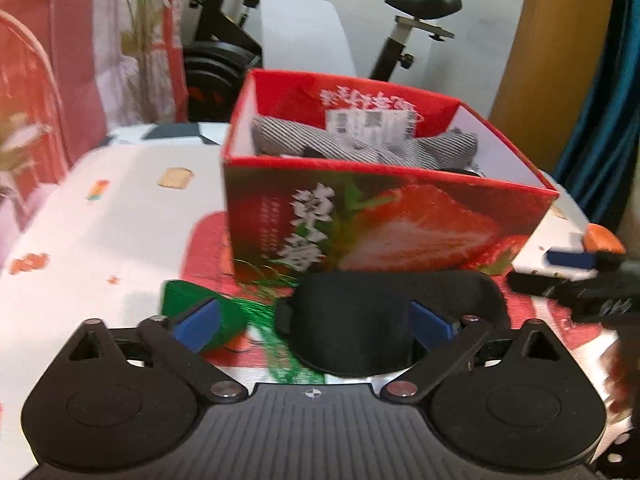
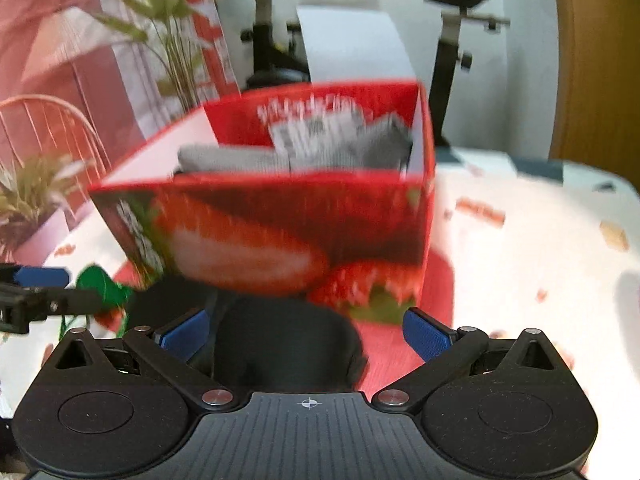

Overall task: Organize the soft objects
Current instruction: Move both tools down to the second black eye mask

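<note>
A red strawberry-printed box [image 1: 400, 224] stands open on the table and holds a grey ribbed cloth [image 1: 360, 146] with a white tag. In front of it lies a black eye mask [image 1: 352, 320], between the wide-apart fingers of my left gripper [image 1: 314, 322]; the pads do not press on it. A green tasselled piece [image 1: 188, 300] lies by the left finger. In the right wrist view the same box [image 2: 280, 224] and mask [image 2: 280, 344] show, with my right gripper [image 2: 306, 336] open over the mask. Its blue pad [image 1: 568, 259] shows at the left wrist view's right edge.
The table [image 1: 100, 220] has a white printed cloth with a red patch under the box. An exercise bike [image 1: 404, 40] stands behind it, with a potted plant [image 2: 28, 200] and a pink wire chair [image 2: 60, 128] at the left and a wooden panel [image 1: 552, 60] at the right.
</note>
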Action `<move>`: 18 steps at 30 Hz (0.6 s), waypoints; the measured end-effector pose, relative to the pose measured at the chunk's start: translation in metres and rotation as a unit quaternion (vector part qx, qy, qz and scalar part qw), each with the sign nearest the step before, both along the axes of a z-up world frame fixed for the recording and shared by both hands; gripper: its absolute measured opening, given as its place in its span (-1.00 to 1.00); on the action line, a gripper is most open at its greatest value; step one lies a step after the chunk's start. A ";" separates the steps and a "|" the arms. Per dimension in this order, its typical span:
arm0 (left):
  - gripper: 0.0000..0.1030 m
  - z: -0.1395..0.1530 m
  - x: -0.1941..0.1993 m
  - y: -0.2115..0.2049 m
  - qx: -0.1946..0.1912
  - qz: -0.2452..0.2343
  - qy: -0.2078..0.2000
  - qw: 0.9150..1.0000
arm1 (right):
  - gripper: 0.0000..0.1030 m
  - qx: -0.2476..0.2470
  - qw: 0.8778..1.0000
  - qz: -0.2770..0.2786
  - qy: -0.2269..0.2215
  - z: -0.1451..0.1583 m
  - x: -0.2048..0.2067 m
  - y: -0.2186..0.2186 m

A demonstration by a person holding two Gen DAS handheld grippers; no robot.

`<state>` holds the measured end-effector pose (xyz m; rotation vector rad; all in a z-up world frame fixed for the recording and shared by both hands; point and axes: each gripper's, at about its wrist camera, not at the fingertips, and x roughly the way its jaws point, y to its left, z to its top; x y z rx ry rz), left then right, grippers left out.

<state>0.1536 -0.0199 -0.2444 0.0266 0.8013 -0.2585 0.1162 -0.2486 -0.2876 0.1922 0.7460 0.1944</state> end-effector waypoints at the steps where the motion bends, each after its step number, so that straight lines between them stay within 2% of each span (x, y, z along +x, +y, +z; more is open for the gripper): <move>1: 0.73 -0.003 0.002 0.000 -0.007 -0.006 0.003 1.000 | 0.99 0.005 1.000 0.000 0.010 -0.006 0.002 0.001; 3: 0.67 -0.010 0.008 -0.003 -0.010 -0.018 0.012 1.000 | 0.99 0.013 1.000 0.000 0.024 -0.015 0.005 0.002; 8: 0.66 -0.032 0.024 -0.011 -0.003 -0.032 0.028 0.999 | 0.99 0.034 0.998 -0.002 0.050 -0.032 0.009 0.002; 11: 0.66 -0.047 0.029 -0.017 0.013 -0.042 0.041 0.998 | 0.98 0.049 0.997 -0.006 0.062 -0.040 0.011 -0.001; 14: 0.68 -0.061 0.032 -0.023 0.026 -0.046 0.051 0.997 | 0.99 0.060 0.997 -0.006 0.057 -0.042 0.009 -0.005; 18: 0.71 -0.066 0.033 -0.023 0.022 -0.048 0.051 0.997 | 0.93 0.086 0.995 0.000 0.057 -0.041 0.015 -0.007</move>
